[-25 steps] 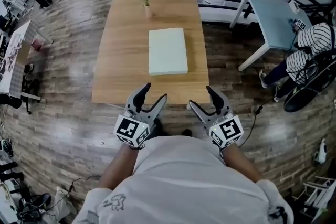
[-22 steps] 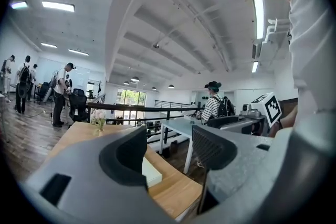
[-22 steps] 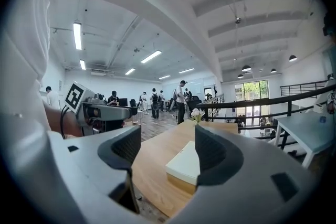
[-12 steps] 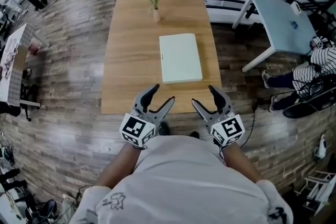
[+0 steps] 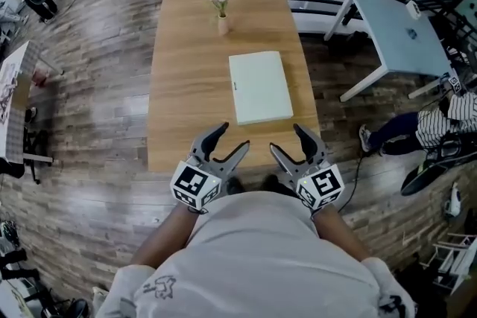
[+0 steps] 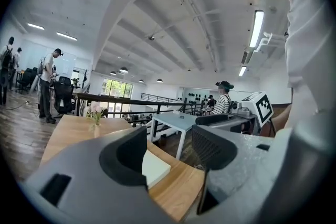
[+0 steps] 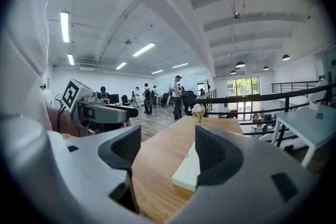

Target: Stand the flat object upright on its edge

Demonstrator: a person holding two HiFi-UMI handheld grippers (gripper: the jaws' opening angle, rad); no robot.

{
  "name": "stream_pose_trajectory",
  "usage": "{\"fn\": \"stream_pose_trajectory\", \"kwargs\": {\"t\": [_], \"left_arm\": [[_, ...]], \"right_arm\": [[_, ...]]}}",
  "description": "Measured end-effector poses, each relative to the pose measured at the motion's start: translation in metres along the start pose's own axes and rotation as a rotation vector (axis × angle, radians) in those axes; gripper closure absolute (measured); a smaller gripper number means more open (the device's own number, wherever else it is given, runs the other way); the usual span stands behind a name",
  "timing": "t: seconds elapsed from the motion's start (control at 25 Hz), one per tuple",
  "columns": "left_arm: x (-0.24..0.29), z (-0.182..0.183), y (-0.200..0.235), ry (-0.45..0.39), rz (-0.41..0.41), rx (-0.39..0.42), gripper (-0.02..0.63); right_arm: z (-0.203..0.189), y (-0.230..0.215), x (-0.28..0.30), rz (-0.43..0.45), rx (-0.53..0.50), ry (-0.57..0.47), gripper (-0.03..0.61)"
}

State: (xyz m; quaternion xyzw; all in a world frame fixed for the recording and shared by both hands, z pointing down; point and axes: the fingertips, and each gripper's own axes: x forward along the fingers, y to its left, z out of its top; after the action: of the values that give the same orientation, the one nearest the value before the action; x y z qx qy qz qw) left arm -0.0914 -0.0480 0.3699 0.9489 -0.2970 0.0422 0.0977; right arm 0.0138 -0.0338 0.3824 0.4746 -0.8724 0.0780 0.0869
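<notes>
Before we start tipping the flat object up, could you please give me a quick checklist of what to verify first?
1. Flat object lies flat on the table: ok.
2. Left gripper open, nothing between its jaws: ok.
3. Right gripper open and empty: ok.
4. Grippers at the object: not ok, both hover short of it, near the table's edge.
5. Vase stands apart from the object: ok.
6. Object stiff enough to stand: cannot tell.

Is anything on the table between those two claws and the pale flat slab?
Nothing visible: only bare table lies between the left gripper, the right gripper and the flat object. The flower vase stands beyond it.
</notes>
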Motion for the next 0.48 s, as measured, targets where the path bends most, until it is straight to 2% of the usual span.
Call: {"fn": "stream_pose_trajectory", "kwargs": {"t": [0.24,0.48], "left_arm": [[0.013,-0.009,0.004,0.018,-0.004,-0.031,0.354],[0.029,-0.014,0.023,0.034,0.054,-0.048,0.354]], "right_arm": [[-0.007,-0.013,0.004,-0.003,0.029,0.036,0.247],[-0.016,-0.037,0.021,0.025,0.053,0.054,0.247]]}}
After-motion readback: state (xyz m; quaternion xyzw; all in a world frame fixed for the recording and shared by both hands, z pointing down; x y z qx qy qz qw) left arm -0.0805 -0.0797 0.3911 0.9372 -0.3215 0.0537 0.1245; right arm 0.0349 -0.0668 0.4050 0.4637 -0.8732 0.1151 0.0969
